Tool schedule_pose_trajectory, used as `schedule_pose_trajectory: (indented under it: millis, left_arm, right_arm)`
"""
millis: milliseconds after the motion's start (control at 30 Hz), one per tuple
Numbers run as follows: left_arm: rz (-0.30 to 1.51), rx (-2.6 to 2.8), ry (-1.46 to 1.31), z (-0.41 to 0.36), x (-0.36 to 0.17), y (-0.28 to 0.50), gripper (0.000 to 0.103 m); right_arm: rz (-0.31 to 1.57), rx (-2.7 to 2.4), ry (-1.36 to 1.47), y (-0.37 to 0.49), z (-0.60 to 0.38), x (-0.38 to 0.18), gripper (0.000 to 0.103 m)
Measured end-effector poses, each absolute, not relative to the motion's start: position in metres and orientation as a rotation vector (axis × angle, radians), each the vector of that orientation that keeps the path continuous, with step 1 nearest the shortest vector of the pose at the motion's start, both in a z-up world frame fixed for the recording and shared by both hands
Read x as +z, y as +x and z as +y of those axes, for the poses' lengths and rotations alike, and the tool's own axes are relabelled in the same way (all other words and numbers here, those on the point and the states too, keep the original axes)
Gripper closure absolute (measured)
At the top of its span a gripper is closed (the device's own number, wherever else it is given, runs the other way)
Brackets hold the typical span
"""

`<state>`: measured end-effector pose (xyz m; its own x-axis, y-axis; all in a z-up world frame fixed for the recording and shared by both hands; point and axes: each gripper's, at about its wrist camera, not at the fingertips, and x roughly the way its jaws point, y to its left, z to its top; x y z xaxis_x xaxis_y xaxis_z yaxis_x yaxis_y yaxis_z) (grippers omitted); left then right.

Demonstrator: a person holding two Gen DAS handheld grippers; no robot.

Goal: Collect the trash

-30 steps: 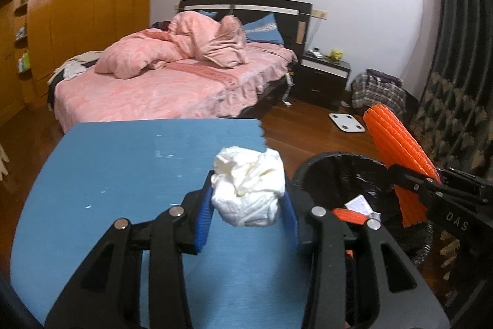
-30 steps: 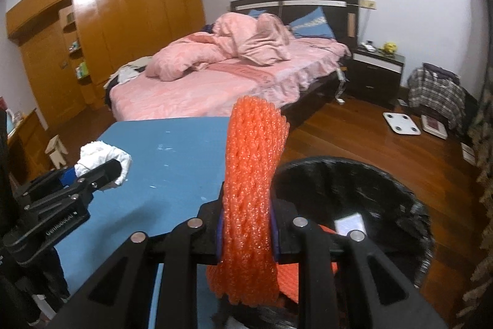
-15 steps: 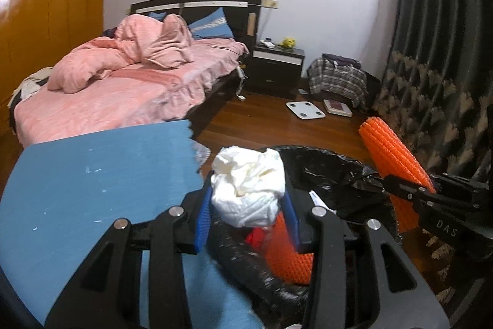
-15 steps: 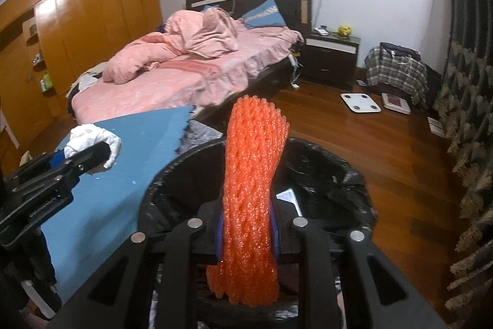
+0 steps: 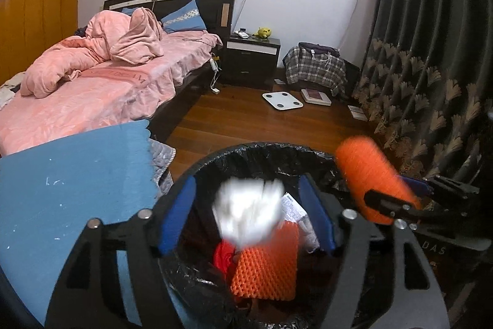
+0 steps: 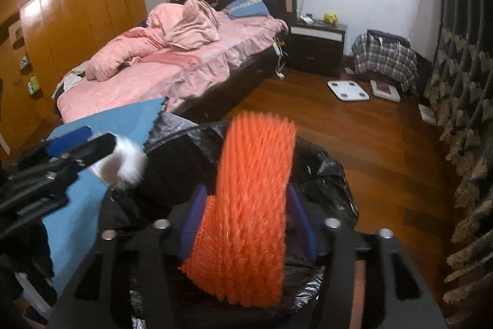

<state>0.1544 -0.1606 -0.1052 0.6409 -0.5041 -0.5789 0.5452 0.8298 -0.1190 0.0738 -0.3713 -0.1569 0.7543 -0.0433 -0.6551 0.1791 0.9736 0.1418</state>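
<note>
Both grippers hung over the black-lined trash bin (image 5: 265, 153) beside the blue worktop (image 5: 71, 174). Left gripper (image 5: 246, 215): jaws opening, blue pads standing clear on either side of the white crumpled tissue (image 5: 249, 211), which showed blurred between them above the bin's mouth, apparently loose and dropping. Below it in the bin lay a piece of orange foam net (image 5: 265, 264), something red and a scrap of printed paper (image 5: 291, 205). Right gripper (image 6: 246, 224): jaws opening too, with the orange foam sleeve (image 6: 252, 205) upright between the purple-blue pads; the pads appeared to have let go of it, though blur made any contact hard to read. Its lower end sat over the bin liner (image 6: 323, 174), near the rim. Judged step: release of both pieces into the bin, close to finished for these two items. Risks noted: the foam sleeve is tall and light, so it could tip outward over the rim and land on the wooden floor (image 6: 369, 150) if it catches a pad on the way down; the tissue, also light, could cling to a rubber pad or drift toward the near rim. The slack liner might fold inward and hold either piece at the edge. Lifting the grippers away early could drag a snagged piece out.
</note>
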Motion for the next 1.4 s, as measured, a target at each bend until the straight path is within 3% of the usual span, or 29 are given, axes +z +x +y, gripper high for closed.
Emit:
schedule_pose_trajectory:
  millis: [67, 267, 600, 1400]
  left_arm:
    - [0.641, -0.587, 0.064, -0.156, -0.106, 0.157, 0.028]
    - [0.632, -0.533, 0.053, -0.136, -0.099, 0.157, 0.016]
    - [0.623, -0.437, 0.067, -0.096, -0.072, 0.136, 0.010]
    - [0.524, -0.355, 0.058, -0.049, -0.008, 0.049, 0.008]
  right_arm:
    - [0.707, -0.136, 0.212, 0.071, -0.377, -0.161, 0.032]
    - [0.697, -0.142, 0.231, 0.065, -0.382, -0.161, 0.006]
    - [0.673, -0.092, 0.238, 0.050, -0.356, -0.124, 0.006]
    - [0.563, 0.026, 0.159, -0.008, -0.293, -0.041, 0.006]
